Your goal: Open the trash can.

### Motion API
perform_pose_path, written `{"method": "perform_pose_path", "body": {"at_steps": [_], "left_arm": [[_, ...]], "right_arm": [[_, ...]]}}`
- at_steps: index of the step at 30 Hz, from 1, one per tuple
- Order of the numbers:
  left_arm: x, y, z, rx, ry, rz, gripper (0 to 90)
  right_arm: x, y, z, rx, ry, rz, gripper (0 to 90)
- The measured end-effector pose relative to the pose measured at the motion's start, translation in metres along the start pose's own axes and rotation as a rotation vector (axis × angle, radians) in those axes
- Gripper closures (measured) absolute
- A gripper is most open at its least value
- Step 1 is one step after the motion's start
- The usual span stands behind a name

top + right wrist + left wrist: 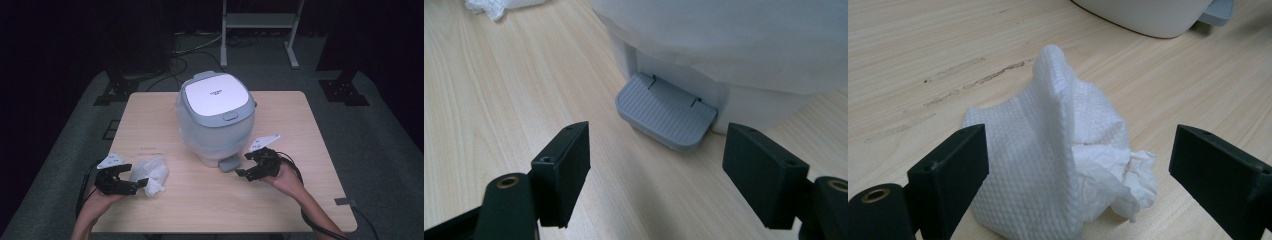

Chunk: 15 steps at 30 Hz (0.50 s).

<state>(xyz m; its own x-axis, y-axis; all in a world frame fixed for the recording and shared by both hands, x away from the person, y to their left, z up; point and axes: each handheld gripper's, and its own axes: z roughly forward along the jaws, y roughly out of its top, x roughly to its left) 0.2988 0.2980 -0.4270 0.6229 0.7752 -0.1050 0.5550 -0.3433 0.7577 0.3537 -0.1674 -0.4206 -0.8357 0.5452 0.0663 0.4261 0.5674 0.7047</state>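
A crumpled white cloth (1058, 150) is seen low centre in the left gripper view, bracketed by the wide-open jaws of the left gripper (131, 176), nothing yet held; a pick-up is judged intended. Its peak points upward, long axis roughly vertical. The right gripper (248, 165), likewise wide open and empty, is aimed at the grey pedal (665, 112) projecting from the white bin (216, 120) at frame centre, towards the lower edge.
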Motion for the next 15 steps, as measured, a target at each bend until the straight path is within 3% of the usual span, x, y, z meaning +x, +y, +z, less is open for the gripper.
{"method": "perform_pose_path", "body": {"at_steps": [10,15], "left_arm": [[0.000,0.000,0.001,0.002,-0.005,0.002,8.1],[0.000,0.000,0.001,0.003,-0.003,0.002,8.1]], "right_arm": [[0.000,0.007,0.007,-0.002,0.007,-0.013,30.0],[0.001,0.010,0.012,-0.002,0.007,-0.029,37.5]]}}
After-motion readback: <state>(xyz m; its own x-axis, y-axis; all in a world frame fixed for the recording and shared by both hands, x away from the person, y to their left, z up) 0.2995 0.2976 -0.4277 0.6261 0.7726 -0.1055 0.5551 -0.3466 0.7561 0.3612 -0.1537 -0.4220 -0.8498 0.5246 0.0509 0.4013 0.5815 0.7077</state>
